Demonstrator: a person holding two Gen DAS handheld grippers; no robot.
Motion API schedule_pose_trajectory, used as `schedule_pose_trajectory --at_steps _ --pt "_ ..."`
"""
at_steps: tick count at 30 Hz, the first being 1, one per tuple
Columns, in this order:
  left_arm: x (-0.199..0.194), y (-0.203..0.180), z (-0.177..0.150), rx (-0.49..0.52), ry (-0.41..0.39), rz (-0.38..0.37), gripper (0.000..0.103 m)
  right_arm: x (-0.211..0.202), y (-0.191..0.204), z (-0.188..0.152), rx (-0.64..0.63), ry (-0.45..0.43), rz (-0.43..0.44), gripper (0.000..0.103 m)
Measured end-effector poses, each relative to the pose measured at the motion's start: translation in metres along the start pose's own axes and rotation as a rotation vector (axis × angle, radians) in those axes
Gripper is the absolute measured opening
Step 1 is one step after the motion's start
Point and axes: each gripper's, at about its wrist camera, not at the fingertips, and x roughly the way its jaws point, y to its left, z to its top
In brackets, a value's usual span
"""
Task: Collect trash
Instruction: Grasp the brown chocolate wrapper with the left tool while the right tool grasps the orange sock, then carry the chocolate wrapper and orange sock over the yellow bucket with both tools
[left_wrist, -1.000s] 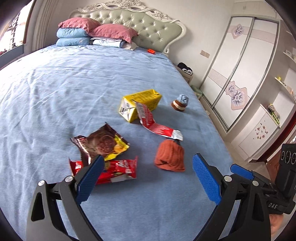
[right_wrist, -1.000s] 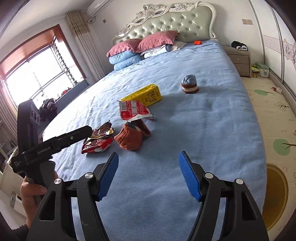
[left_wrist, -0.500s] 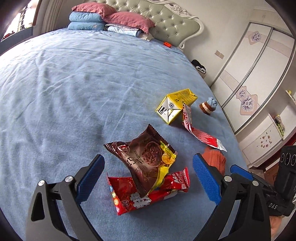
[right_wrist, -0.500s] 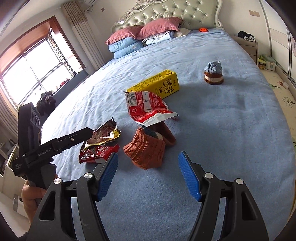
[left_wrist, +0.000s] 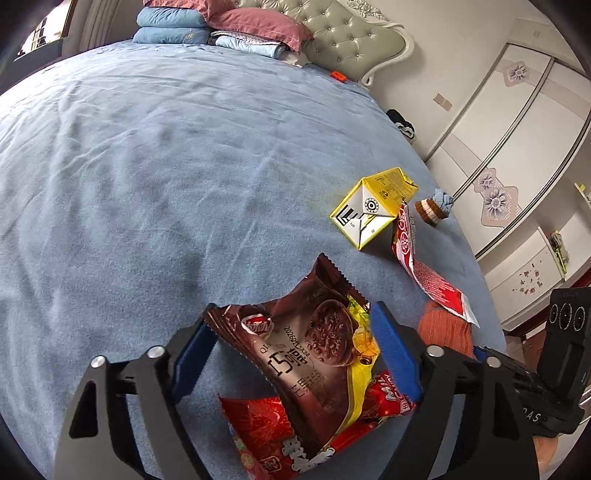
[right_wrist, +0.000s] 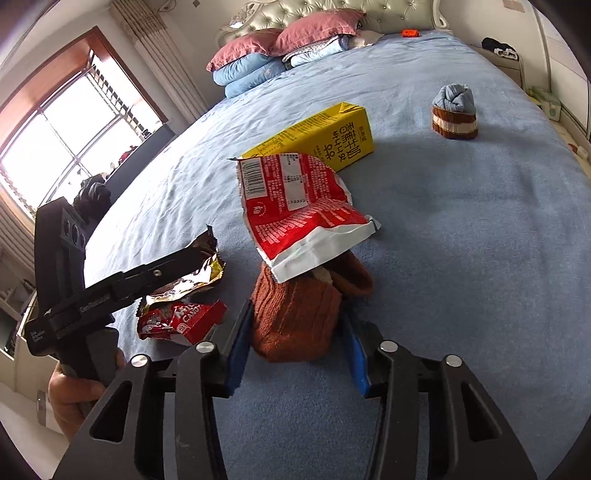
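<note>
Left camera first: the left gripper (left_wrist: 295, 350) is spread fairly wide around a brown cookie wrapper (left_wrist: 314, 343), one blue pad at each side edge of it, though I can't tell if they're actually pinching yet. The wrapper's long axis runs away from the camera, its jagged end pointing up the bed (left_wrist: 147, 166) toward the pillows. It lies on top of a red candy bag (left_wrist: 280, 432) that stretches crosswise underneath. Further off, a yellow carton (left_wrist: 373, 206) lies on its side with its folded end facing the camera, and a torn red packet (left_wrist: 417, 266) leans against it.

Right camera: the right gripper (right_wrist: 297, 347) is partly closed around an orange sock (right_wrist: 295, 317), pads just beside its flanks; contact is unclear. The sock's length points away toward the headboard, and the red packet (right_wrist: 295, 210) overhangs its far end. A rolled blue and brown sock (right_wrist: 454, 110) sits well apart.
</note>
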Motion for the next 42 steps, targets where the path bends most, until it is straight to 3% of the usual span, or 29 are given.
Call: schedule_pose_trajectory --at_steps 2,4,14,29,37,42 --pt "0.0 -0.001 0.0 0.026 0.002 0.025 0.05 -0.001 0.002 -0.002 -0.013 -0.006 -0.012 0.038" --pt "-0.003 0.002 0.0 0.022 -0.002 -0.001 0.039 -0.004 0.002 -0.003 -0.018 -0.015 -0.013 0.037" --pt "-0.031 -0.003 0.002 0.019 -0.096 -0.017 0.023 -0.016 -0.006 -0.008 0.023 -0.057 0.039 0.031" --pt "-0.079 -0.036 -0.003 0.022 -0.168 -0.07 0.019 -0.049 -0.006 -0.022 0.042 -0.124 0.09 0.031" --pt "-0.077 -0.079 -0.017 0.054 -0.121 -0.131 0.019 -0.083 -0.022 -0.038 0.053 -0.168 0.102 0.031" --pt "-0.064 -0.121 -0.028 0.093 -0.086 -0.179 0.019 -0.112 -0.054 -0.053 0.093 -0.196 0.079 0.031"
